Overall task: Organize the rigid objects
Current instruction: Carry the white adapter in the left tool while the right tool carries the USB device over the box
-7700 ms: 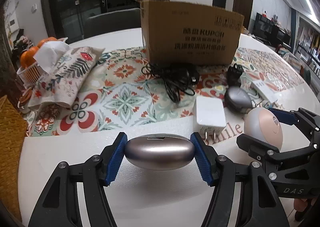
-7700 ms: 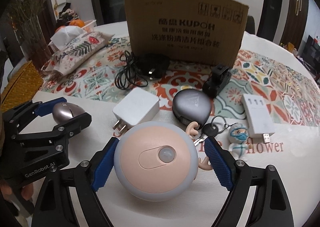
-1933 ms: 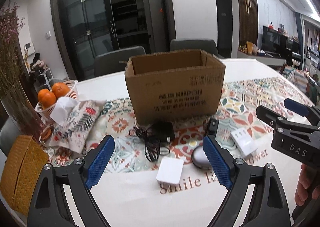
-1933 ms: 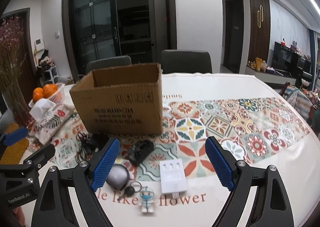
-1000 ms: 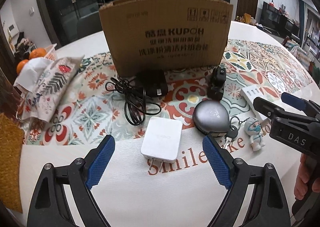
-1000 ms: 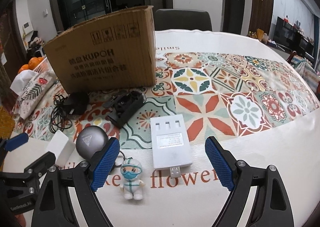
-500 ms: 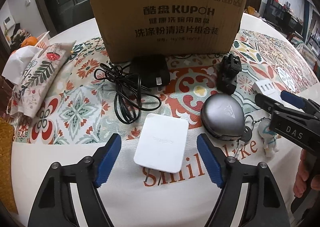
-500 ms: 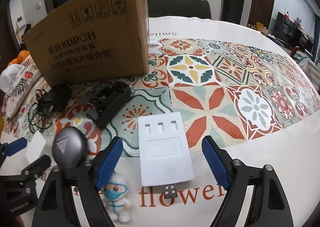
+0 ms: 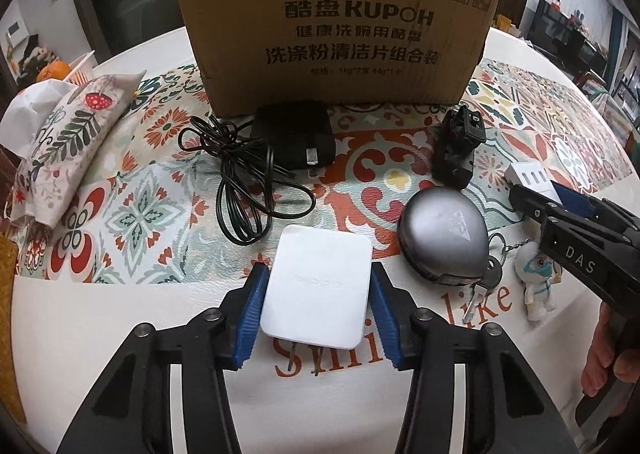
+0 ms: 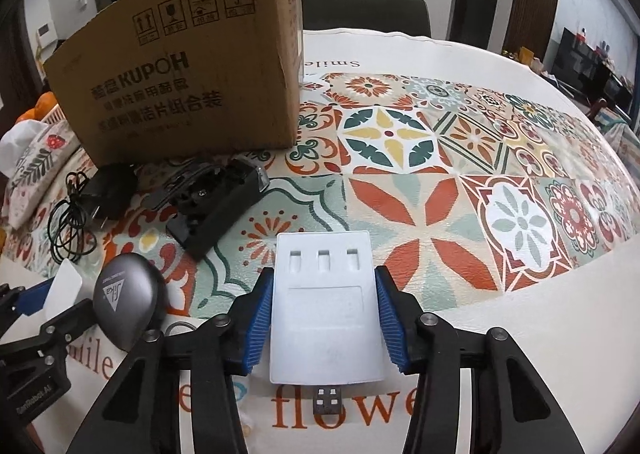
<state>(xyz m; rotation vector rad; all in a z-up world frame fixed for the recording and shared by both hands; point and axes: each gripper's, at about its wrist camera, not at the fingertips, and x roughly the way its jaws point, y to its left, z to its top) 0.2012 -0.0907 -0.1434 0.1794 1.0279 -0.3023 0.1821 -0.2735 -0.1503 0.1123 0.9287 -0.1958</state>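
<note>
Both grippers have dropped low over the table since half a second ago, and their blue pads now bracket their targets instead of standing wide. The left gripper (image 9: 316, 304) has closed in on the white charger (image 9: 318, 286), pads at or almost touching its two long sides. The charger lies flat on the white tablecloth (image 9: 100, 326), long axis running 12 to 6 o'clock, prongs pointing to 6. The right gripper (image 10: 324, 318) likewise flanks the white USB hub (image 10: 325, 306), long axis 12 to 6, plug at 6. A grey pod (image 9: 444, 242) sits at the charger's 3 o'clock; the cardboard box (image 9: 340, 34) stands at 12.
</note>
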